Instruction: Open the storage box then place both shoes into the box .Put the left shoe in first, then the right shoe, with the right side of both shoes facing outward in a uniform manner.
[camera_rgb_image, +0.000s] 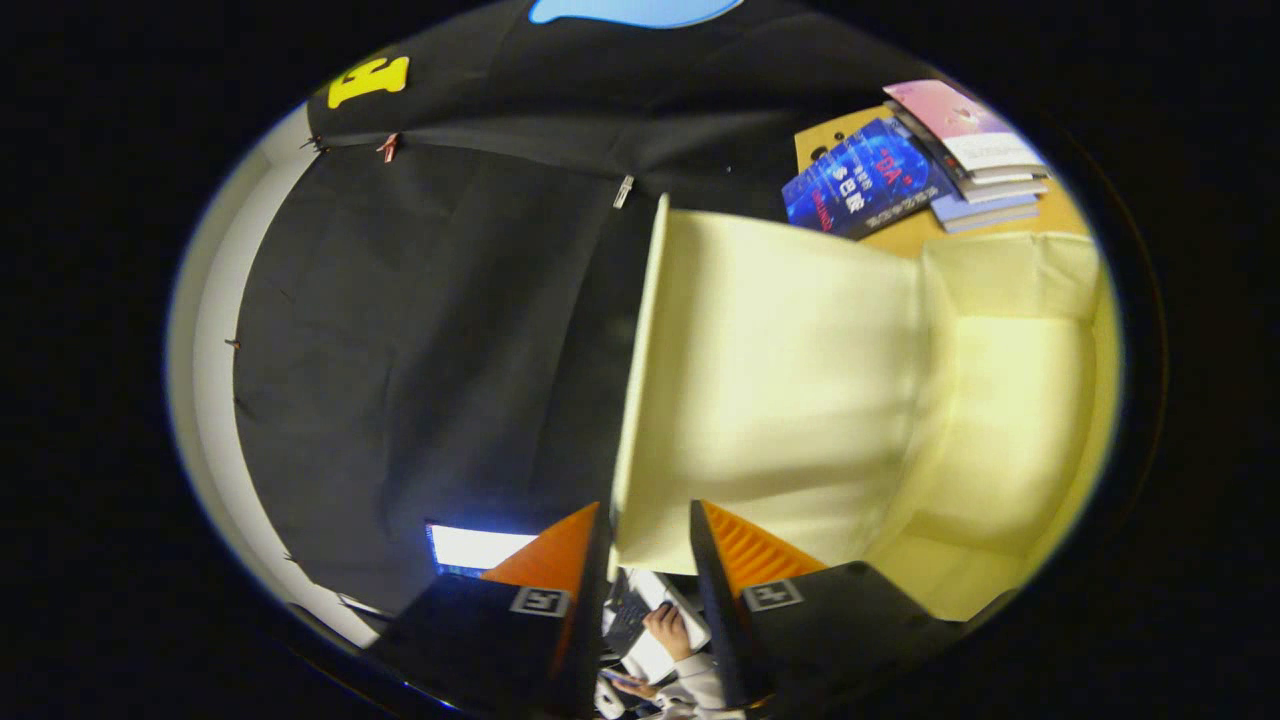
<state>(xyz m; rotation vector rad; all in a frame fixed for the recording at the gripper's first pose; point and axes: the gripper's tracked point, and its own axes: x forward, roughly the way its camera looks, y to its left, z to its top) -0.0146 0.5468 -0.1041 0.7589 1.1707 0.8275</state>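
Gripper (650, 525) fingers pinch the edge of the pale yellow storage box's lid (770, 380), swung up from the box (1010, 440); opening step underway, next likely releasing the lid and fetching the left shoe

The raised lid (770, 390) stood just ahead of the fingers (740, 560), its edge between them, blocking the way forward. The box (1010, 420) behind lay open. Books (930, 160) sat beyond it.
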